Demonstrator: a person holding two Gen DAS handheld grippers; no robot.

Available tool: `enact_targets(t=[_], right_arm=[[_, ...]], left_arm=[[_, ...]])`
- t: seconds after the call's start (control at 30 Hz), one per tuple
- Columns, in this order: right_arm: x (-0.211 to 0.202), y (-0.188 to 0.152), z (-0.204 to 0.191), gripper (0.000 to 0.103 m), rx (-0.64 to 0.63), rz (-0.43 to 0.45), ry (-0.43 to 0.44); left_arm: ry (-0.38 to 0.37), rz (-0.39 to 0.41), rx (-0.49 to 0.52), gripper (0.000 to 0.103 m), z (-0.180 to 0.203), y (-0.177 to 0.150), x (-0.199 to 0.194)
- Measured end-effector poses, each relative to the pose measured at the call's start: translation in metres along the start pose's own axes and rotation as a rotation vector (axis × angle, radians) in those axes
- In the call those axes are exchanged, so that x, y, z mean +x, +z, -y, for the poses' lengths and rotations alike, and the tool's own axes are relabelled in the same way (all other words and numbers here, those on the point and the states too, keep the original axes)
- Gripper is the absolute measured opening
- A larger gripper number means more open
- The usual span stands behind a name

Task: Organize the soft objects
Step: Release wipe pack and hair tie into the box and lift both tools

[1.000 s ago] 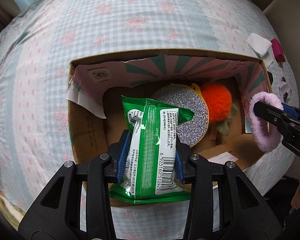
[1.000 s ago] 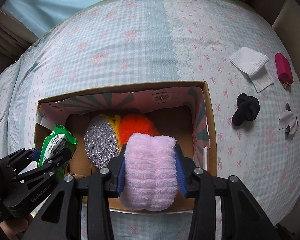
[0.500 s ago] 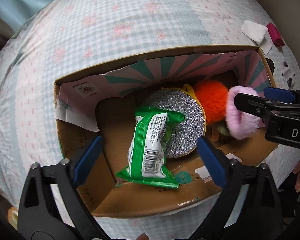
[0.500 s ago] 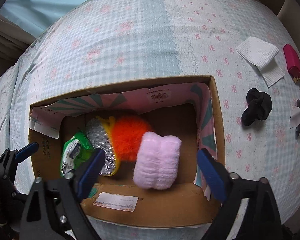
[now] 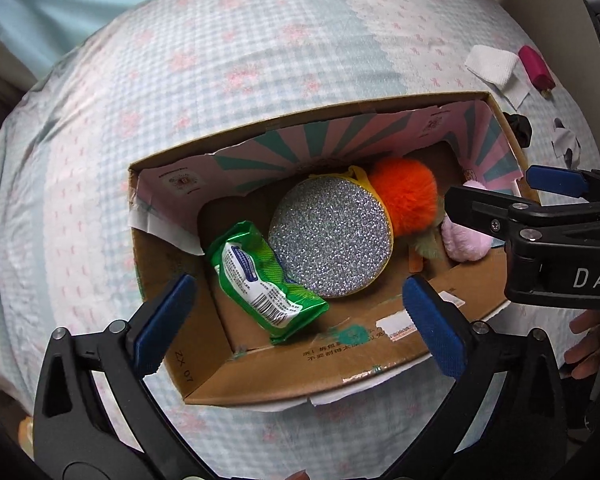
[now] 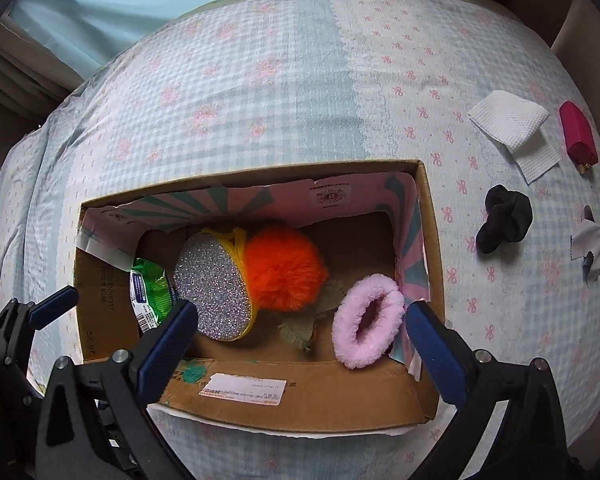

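Note:
An open cardboard box [image 5: 260, 376] [image 6: 300, 400] sits on a checked bedspread. Inside lie a green snack packet [image 5: 266, 280] [image 6: 150, 294], a round glittery silver pad [image 5: 330, 240] [image 6: 214, 284], an orange fluffy ball [image 5: 406, 194] [image 6: 282, 266] and a pink fuzzy ring [image 6: 366, 320] [image 5: 462, 240]. My left gripper [image 5: 296, 320] hangs open above the box's near left part, nothing between its fingers. My right gripper [image 6: 300, 338] is open over the near right part, with the pink ring lying loose below it.
To the right of the box on the bedspread lie a white cloth [image 6: 512, 128], a magenta case [image 6: 578, 134], a black scrunchie [image 6: 506, 218] and a grey-white fabric scrap [image 6: 590, 246]. A hand [image 5: 584, 336] shows at the right edge. The bed drops off near the bottom.
Both grippers opened wide. The green packet fell from the left one and the pink ring from the right one into the box, where both now lie. The left view shifted slightly.

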State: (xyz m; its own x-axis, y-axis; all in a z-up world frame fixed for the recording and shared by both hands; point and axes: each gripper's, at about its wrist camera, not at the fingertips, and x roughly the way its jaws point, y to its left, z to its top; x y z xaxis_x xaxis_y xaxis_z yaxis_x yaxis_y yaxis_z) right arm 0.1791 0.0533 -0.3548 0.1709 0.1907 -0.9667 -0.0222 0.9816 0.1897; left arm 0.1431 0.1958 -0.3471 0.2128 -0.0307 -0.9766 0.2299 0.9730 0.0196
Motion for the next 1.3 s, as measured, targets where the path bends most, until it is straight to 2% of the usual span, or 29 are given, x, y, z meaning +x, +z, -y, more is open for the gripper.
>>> enact_targets(t=[0.13,0.27,0.5,0.63,0.77,1.03,1.3], right_arm=[[-0.023,-0.004,-0.005,0.103,-0.008,0.034,-0.002],[-0.062,-0.010,-0.013,0.103,-0.022,0.096,0.002],[-0.151,-0.023,-0.026,0.103,-0.054,0.221,-0.034],[-0.199,-0.031,-0.030,0.103,-0.057,0.291,-0.040],[-0.239,-0.040,-0.032,0.103,-0.056,0.365,-0.051],[-0.286,-0.056,-0.017,0.103,-0.019,0.441,-0.087],[-0.308,-0.064,0.037,0.103,0.063,0.478,-0.119]], left_arm=[[0.007,0.025,-0.005,0.103,-0.002,-0.003,-0.015],[0.012,0.051,-0.013,0.103,-0.004,-0.007,-0.040],[0.037,0.156,-0.032,0.103,-0.006,-0.017,-0.114],[0.020,0.214,-0.092,0.103,-0.015,-0.026,-0.160],[0.008,0.266,-0.109,0.103,-0.018,-0.036,-0.201],[-0.019,0.354,-0.089,0.103,-0.006,-0.041,-0.259],[-0.046,0.395,-0.051,0.103,0.029,-0.023,-0.282]])
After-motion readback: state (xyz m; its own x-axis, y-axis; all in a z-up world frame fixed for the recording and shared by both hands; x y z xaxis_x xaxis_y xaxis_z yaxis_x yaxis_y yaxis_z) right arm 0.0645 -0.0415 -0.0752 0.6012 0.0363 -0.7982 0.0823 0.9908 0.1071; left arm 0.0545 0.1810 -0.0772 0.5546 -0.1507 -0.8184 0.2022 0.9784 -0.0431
